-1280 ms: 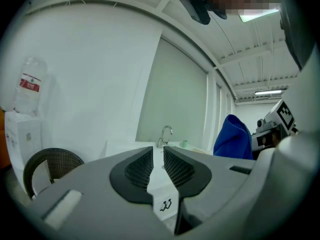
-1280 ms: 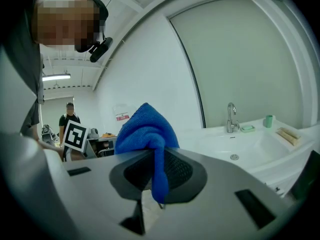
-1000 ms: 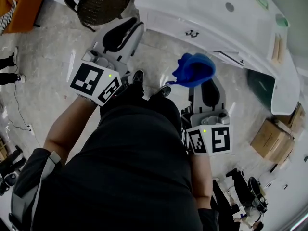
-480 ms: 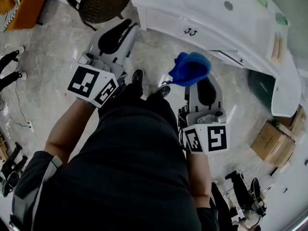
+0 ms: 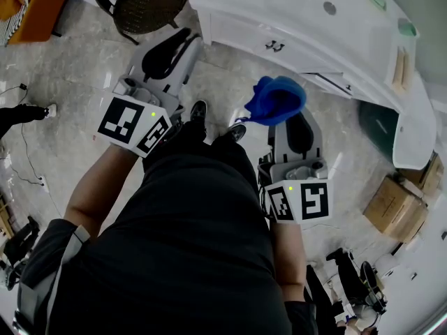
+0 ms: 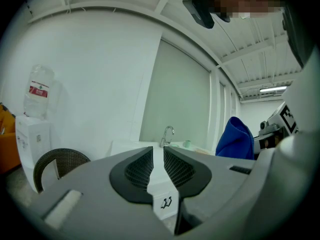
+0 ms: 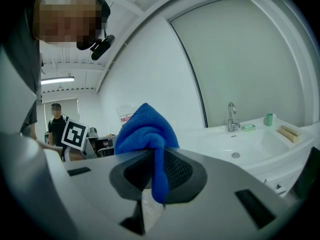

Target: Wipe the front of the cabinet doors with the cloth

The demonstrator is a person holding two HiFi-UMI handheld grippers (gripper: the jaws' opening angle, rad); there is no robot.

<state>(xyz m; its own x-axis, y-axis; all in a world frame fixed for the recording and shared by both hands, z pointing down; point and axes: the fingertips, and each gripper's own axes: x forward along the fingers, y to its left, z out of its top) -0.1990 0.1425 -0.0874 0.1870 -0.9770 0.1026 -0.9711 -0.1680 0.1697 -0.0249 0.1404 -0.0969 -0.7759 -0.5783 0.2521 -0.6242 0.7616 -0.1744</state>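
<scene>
Cloth [image 7: 145,129] still between right fingers [image 7: 181,170]

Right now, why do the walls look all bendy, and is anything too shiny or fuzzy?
Left gripper view: the wide-angle lens bends straight wall edges into curves and darkens the corners. Right gripper view: same bending; the blue cloth is sharp, the close grey fingers look a bit soft. Head view: the glossy floor shows pale glare streaks, and the white cabinet looks washed out.
</scene>
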